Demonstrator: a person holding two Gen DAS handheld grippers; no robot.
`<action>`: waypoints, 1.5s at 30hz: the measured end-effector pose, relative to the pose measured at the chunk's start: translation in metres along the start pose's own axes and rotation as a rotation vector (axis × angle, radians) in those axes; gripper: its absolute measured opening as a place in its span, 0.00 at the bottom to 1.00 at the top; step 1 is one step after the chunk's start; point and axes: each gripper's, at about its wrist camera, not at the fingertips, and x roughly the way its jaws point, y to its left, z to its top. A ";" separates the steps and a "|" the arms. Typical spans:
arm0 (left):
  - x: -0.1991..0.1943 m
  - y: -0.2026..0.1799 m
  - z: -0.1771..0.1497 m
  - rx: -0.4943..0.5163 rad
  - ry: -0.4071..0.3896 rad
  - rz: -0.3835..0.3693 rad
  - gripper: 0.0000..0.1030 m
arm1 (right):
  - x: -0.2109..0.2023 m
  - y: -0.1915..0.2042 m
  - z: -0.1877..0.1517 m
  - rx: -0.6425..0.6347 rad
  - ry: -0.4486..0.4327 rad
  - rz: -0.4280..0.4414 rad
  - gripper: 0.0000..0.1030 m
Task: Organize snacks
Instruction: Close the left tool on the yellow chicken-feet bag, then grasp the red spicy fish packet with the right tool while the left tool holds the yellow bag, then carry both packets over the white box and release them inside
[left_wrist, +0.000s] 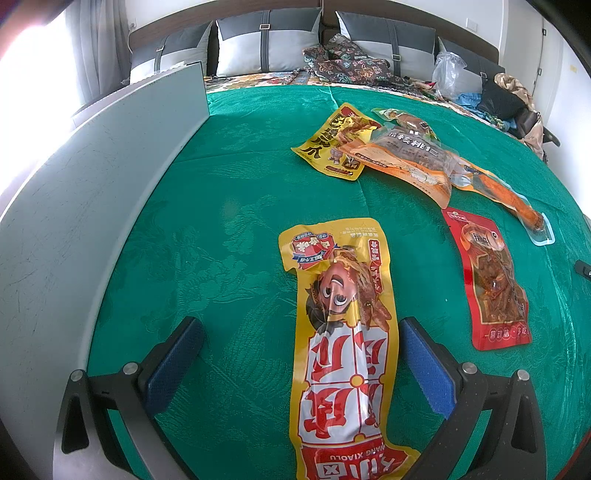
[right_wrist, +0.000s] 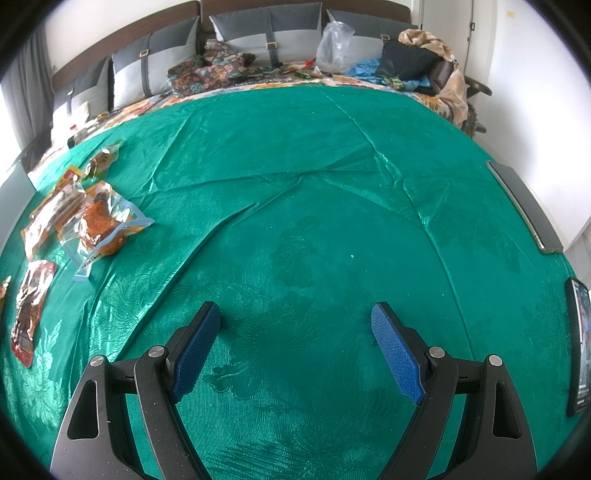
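A big green cloth (right_wrist: 314, 184) covers the bed, and a long grey board (left_wrist: 92, 192) stands along its left side. The snacks lie on the cloth. The biggest is the long yellow snack bag (left_wrist: 343, 332) with a cartoon face; it lies flat between the two blue fingers (left_wrist: 173, 365) of the left claw (left_wrist: 301, 354), a bit closer to the finger on the right. Further back is a small heap — an orange pack (left_wrist: 406, 158) rests partly on top of a smaller yellow pack (left_wrist: 332, 147), and a clear pack with an orange stick (left_wrist: 509, 199) reaches out from under it. A red pack (left_wrist: 491, 284) lies alone, just beside the long yellow bag. The left claw is spread wide and holds nothing. The right claw (right_wrist: 295, 347) is also wide apart with nothing in it, and hangs over bare cloth, well apart from the snacks. I think the step in hand is picking up the long yellow bag. Next, the left claw likely needs to go down and squeeze the bag's sides — the bag is thin and flat, so it may slip.
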 end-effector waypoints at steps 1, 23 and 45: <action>0.000 0.000 0.000 0.000 0.000 0.000 1.00 | 0.000 0.000 0.000 0.000 0.000 0.000 0.84; -0.035 0.003 -0.023 -0.007 0.026 -0.024 0.41 | -0.043 0.175 0.001 -0.059 0.251 0.456 0.83; -0.060 0.018 -0.035 -0.122 -0.050 -0.200 0.41 | -0.052 0.179 -0.010 0.174 0.284 0.531 0.50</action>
